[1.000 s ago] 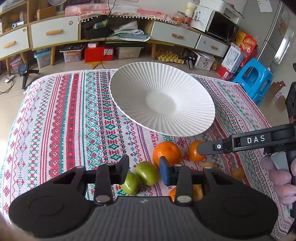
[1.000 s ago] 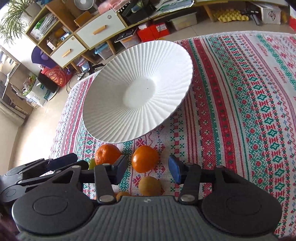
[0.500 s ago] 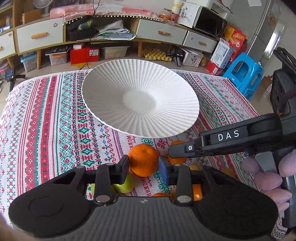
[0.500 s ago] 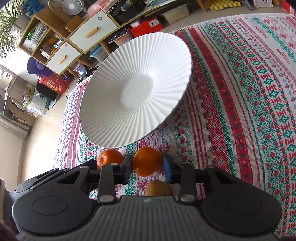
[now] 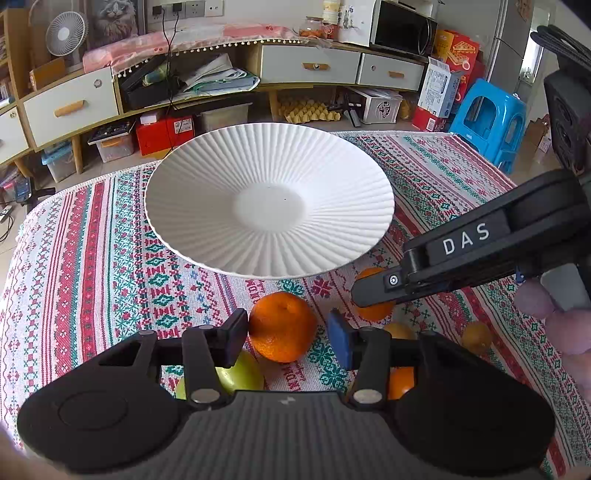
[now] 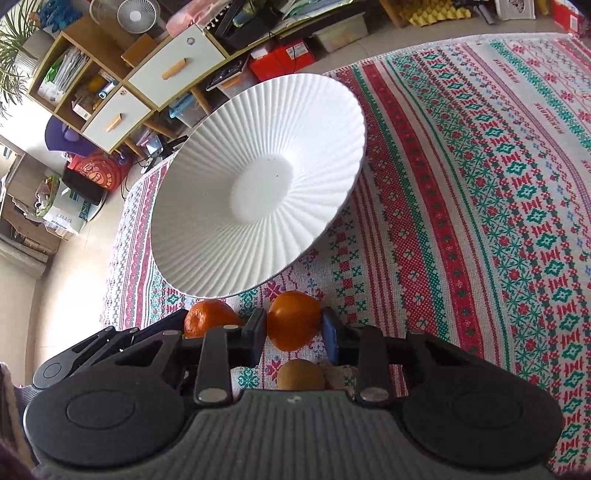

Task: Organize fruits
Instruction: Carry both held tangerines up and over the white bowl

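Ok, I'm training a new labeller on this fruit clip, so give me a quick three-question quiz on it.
1. True or false: the white plate holds fruit.
2. Whose jaws are clamped on fruit: A, left gripper, or B, right gripper?
3. Fill in: the fruit partly hidden by the left gripper's left finger is ___.
Key: 1 false; 2 B, on an orange; 3 green fruit.

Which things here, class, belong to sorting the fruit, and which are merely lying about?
Belong to the job:
white ribbed plate
orange between the left gripper fingers
orange gripped by the right gripper
green apple
small yellow fruit

Lying about:
blue stool
desk fan
microwave
egg trays
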A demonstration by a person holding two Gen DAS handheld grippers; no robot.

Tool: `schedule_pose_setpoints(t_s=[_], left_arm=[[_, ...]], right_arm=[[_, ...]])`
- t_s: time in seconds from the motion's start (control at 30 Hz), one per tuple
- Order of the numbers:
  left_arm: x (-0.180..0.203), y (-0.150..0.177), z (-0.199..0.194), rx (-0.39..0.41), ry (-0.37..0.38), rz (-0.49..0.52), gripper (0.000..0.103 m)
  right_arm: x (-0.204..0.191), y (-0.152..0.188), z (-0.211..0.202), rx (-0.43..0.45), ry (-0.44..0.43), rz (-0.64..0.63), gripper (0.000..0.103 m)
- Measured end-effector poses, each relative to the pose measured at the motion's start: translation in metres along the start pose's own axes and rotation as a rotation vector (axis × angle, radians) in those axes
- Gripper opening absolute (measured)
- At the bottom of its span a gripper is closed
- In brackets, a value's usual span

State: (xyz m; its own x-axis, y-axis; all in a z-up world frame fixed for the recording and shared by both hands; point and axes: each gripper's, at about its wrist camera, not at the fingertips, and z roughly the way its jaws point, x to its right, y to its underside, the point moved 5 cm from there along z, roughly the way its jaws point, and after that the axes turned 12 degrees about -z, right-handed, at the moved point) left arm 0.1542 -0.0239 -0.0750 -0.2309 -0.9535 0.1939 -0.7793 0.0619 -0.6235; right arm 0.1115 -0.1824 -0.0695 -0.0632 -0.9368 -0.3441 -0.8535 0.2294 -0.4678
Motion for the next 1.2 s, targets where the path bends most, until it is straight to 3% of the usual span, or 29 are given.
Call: schedule_pose_setpoints(t_s=[0.23, 0.3, 0.47, 0.8, 1.0, 1.2], left_arm=[[0.002, 0.001, 0.004, -0.004, -0.028, 0.005, 0.049], [0.005, 0.004, 0.006, -0.005, -0.064, 0.029, 0.044], [0.004, 0.003, 0.003, -0.001, -0.081, 0.016, 0.043], [0.013, 0.002, -0.022, -0.004, -0.053, 0.008, 0.042], [0.027, -0.008, -0.037, 0.056, -0.021, 0.039, 0.042], [0.027, -0.03, -0.021, 0.093, -0.039, 0.051, 0.042]], right_arm=[[0.006, 0.004, -0.004, -0.006, 0.008, 0.025, 0.029], [0.006, 0.005, -0.004, -0.007, 0.014, 0.025, 0.029], [0.006, 0.002, -0.006, -0.004, 0.015, 0.034, 0.029], [0.008, 0.002, -0.02, 0.023, -0.026, 0.07, 0.029], [0.01, -0.01, -0.03, 0.067, -0.049, 0.077, 0.029], [0.011, -0.033, -0.03, 0.123, -0.043, 0.035, 0.029]])
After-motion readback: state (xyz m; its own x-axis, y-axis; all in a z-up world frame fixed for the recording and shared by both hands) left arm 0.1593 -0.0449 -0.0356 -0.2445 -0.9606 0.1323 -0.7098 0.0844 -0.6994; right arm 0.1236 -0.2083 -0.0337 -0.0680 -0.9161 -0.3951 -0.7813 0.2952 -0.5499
